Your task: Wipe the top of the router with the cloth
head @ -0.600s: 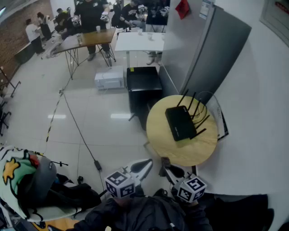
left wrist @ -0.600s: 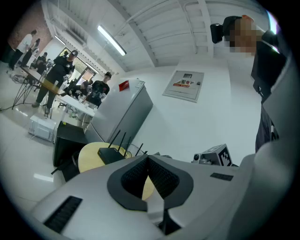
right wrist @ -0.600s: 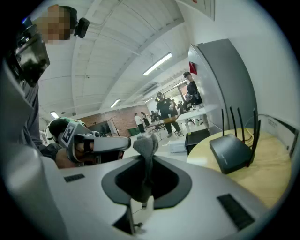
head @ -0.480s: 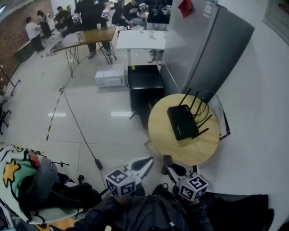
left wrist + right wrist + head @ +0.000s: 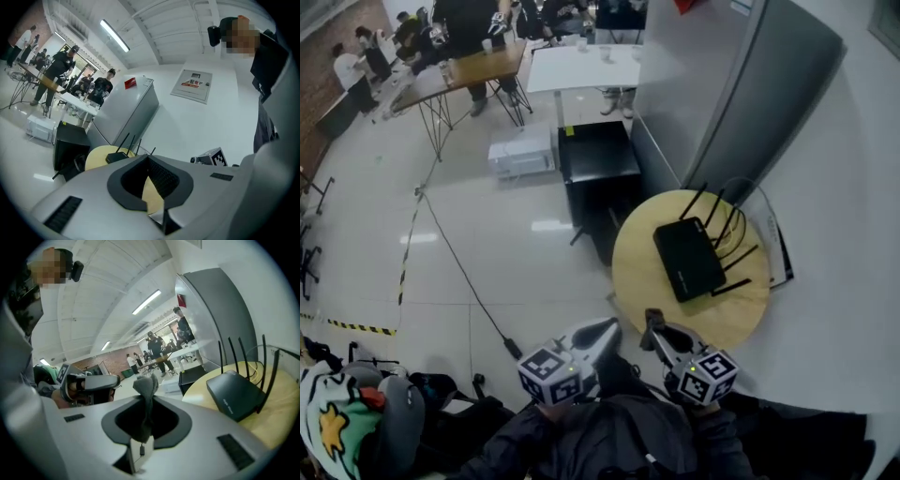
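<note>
**Q:** Black casing located?

**A:** Confirmed. Router [image 5: 689,259] flat on round wooden table [image 5: 642,272], on the right half. Antennas [image 5: 724,234] raised along far and right edges. Top face bare, nothing touching it.

**Q:** Cloth position?

**A:** Grey cloth [image 5: 145,385] pinched in right gripper [image 5: 654,328], jaws clamped on it, tuft standing above the tips. Close to the table's near edge, well apart from the router. Height above the tabletop not readable.

**Q:** Left gripper condition?

**A:** Left gripper [image 5: 602,334] with jaws closed tip to tip, nothing between them. Off the table, just beside the right one, farther from the router.

**Q:** Bearing for the approach?

**A:** Router ahead of the right jaws and off to their right, per the right gripper view. Long axis running roughly away from the person, near short end leaning right. Right gripper the nearer of the two, and already loaded. Suggested move: carry the cloth forward and rightward, lower onto the near end of the top, stroke along the long axis. Stay left of the antennas to avoid snagging.

**Q:** Progress?

**A:** Judged not yet begun; approach step only.

**Q:** Surroundings?

**A:** Black cabinet [image 5: 598,173] just beyond the table's far left. Grey panel [image 5: 769,103] behind. White box [image 5: 520,153] on the floor. People [image 5: 469,19] at desks, far off.
</note>
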